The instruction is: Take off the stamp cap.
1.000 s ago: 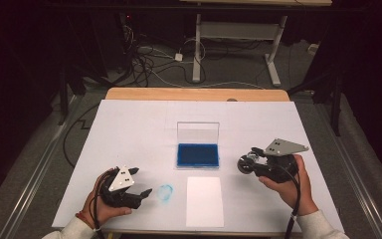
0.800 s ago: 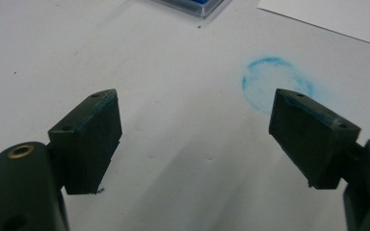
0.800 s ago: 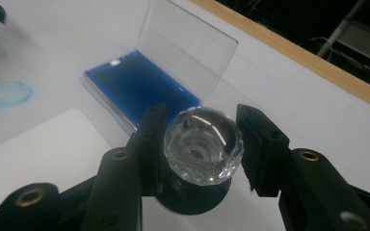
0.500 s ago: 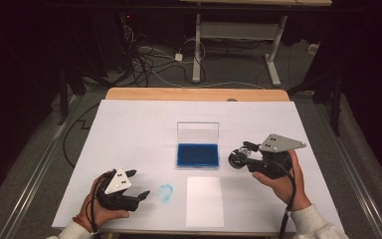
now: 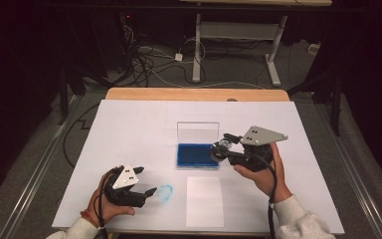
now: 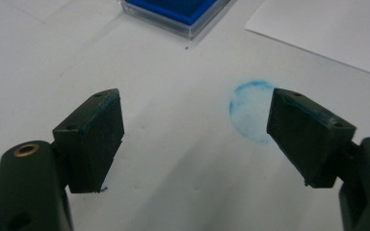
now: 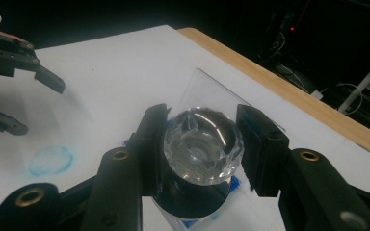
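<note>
The right gripper [image 5: 220, 149] is clamped on a clear, faceted stamp [image 7: 203, 144], and in the high view it hangs over the right edge of the open ink pad [image 5: 197, 155], that blue tray with its clear lid [image 5: 198, 131] standing up behind it. In the right gripper view the two black jaws press the stamp's crystal-like knob from either side, and its darker base points down toward the blue below. Whether the face is touching the ink I cannot tell from here.

Down at the near left, the left gripper [image 6: 195, 139] is released, jaws spread wide and holding nothing, resting low over the white table cover [image 5: 129, 129]. Just ahead of it sits a faint round blue print [image 6: 250, 110] on the cover.

My read: this is the inking step. The stamp is at the pad, being loaded or just about to be. The blank sheet of white paper [image 5: 205, 201] lies just in front of the pad, bare of any mark, so that looks like the target.

The next move calls for a flat, even press into the ink, a clean lift straight up, then a short carry toward the person to set the stamp squarely down on the sheet. The tilt matters, since an angled face would likely print a partial ring.
</note>
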Available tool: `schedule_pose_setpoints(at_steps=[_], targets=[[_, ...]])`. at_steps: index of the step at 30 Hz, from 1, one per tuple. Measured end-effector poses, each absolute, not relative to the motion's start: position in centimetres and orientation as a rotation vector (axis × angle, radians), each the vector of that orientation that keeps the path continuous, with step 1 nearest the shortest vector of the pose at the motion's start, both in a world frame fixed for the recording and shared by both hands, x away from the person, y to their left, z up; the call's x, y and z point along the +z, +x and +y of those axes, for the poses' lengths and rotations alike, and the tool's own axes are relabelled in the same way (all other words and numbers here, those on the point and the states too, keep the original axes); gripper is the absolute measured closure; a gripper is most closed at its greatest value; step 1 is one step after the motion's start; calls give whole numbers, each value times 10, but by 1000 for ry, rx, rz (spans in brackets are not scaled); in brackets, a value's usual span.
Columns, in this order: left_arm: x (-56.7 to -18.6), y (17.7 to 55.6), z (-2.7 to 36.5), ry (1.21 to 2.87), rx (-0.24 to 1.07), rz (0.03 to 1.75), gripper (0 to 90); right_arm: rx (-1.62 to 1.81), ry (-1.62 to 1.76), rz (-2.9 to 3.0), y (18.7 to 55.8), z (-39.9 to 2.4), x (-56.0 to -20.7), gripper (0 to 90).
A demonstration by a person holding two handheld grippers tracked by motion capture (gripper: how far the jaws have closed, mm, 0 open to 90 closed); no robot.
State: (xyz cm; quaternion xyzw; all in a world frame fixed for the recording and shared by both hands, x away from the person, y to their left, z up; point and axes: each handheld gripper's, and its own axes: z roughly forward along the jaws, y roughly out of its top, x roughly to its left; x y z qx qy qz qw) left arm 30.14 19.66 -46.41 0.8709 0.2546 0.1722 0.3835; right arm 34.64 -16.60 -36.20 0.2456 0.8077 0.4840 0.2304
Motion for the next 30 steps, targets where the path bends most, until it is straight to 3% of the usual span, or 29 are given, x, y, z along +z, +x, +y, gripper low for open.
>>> schedule_pose_setpoints(at_steps=[15,30], targets=[[-441,310,140,2138,449,522,201,1493,578,2263,334,-123,-360,573],[-439,307,118,2142,494,478,224,1541,492,2366,316,-98,-372,572]])
